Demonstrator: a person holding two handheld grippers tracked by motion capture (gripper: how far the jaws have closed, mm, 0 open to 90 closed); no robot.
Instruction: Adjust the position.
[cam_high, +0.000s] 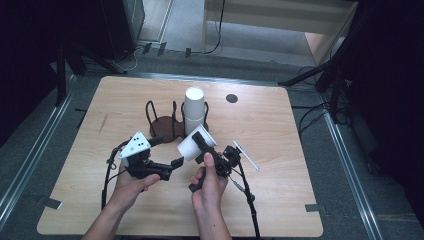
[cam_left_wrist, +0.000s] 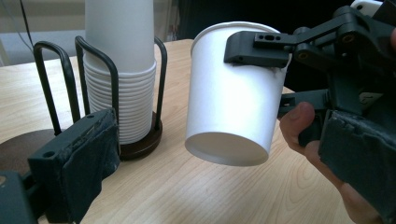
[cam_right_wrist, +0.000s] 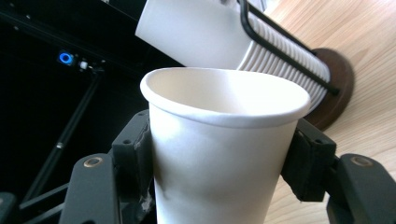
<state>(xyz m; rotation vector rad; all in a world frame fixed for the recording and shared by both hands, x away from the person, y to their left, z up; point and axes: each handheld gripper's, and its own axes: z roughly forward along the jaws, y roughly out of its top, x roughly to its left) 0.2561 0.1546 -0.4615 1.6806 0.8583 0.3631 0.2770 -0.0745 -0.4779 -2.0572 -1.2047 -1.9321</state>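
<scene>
A white paper cup (cam_high: 192, 146) (cam_left_wrist: 233, 102) (cam_right_wrist: 219, 154) is held tilted above the table, its bottom facing my left gripper. My right gripper (cam_high: 200, 145) (cam_right_wrist: 219, 158) is shut on it, one pad pressing each side of the cup wall. Behind it a stack of white cups (cam_high: 194, 111) (cam_left_wrist: 121, 70) (cam_right_wrist: 224, 32) stands upside down in a black wire holder (cam_left_wrist: 159, 88). My left gripper (cam_high: 167, 154) (cam_left_wrist: 215, 186) is open just left of the held cup. Its pads (cam_left_wrist: 84, 158) stand wide apart and touch nothing.
The holder's brown base (cam_high: 161, 127) has a second, empty wire ring on its left side. A dark round hole (cam_high: 231, 98) sits in the wooden table (cam_high: 280, 190) at the back. Cables trail from both grippers toward the front edge.
</scene>
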